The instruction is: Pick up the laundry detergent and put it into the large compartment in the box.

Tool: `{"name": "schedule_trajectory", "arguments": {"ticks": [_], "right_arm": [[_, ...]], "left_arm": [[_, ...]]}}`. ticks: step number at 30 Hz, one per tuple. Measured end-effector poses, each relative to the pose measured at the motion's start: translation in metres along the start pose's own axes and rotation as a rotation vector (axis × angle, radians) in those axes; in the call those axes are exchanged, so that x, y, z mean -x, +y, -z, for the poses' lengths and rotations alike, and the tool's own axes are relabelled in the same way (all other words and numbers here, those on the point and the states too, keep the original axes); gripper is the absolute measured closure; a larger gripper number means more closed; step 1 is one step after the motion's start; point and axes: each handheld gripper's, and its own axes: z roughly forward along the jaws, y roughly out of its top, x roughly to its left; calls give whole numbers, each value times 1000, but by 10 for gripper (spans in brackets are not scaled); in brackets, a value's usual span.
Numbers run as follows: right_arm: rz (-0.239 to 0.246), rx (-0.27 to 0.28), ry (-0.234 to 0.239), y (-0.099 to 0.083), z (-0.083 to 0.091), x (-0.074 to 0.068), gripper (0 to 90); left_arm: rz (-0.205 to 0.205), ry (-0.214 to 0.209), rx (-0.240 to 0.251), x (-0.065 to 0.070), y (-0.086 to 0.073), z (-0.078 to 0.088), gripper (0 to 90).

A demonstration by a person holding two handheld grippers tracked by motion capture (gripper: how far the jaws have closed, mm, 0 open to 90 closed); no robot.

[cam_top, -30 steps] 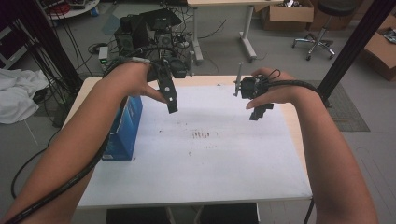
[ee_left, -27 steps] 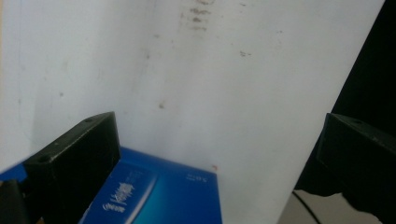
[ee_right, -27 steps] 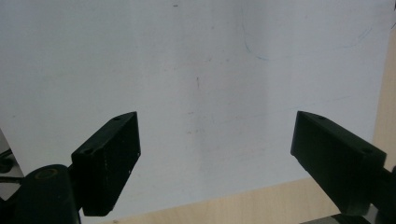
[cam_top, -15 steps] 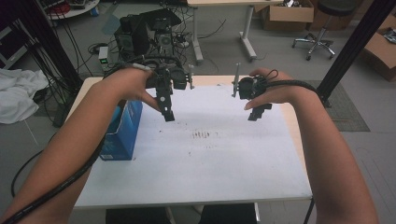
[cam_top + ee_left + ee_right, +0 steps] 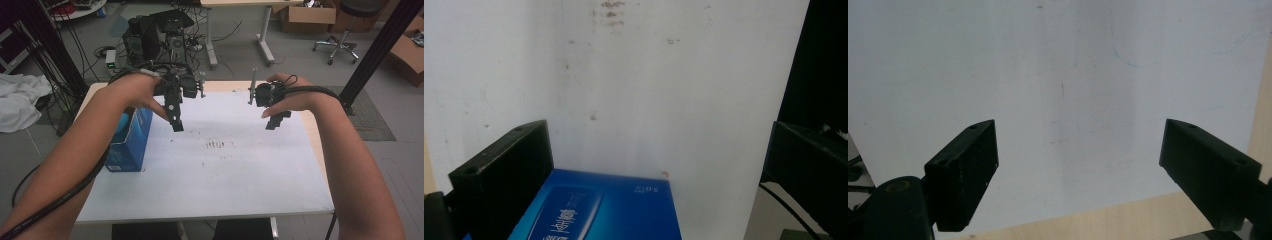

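Observation:
A blue carton [image 5: 129, 139] stands on the left part of the white table [image 5: 225, 175]. My left gripper [image 5: 176, 125] hangs above the table just right of the carton, jaws pointing down. In the left gripper view the carton's blue top [image 5: 614, 210] lies low between the wide-open jaws of the left gripper [image 5: 656, 135], and neither jaw touches it. My right gripper [image 5: 276, 120] hovers over the far right part of the table. Its own view shows the right gripper [image 5: 1080, 127] open, with bare white tabletop between its jaws.
Dark smudges [image 5: 217, 145] mark the table's middle. Behind the far edge stand black electronics with cables [image 5: 155, 35]. A black post [image 5: 377, 47] slants up at the right. A white cloth [image 5: 17, 102] lies on the floor at the left.
My left gripper has drifted left and a little down, closer to the blue carton. The right gripper has hardly moved.

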Motion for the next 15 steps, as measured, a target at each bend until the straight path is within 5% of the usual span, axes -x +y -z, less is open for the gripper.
{"name": "schedule_trajectory", "arguments": {"ticks": [15], "right_arm": [[6, 5, 1, 3, -1, 2, 159]], "left_arm": [[-6, -3, -11, 0, 1, 1, 1]]}}
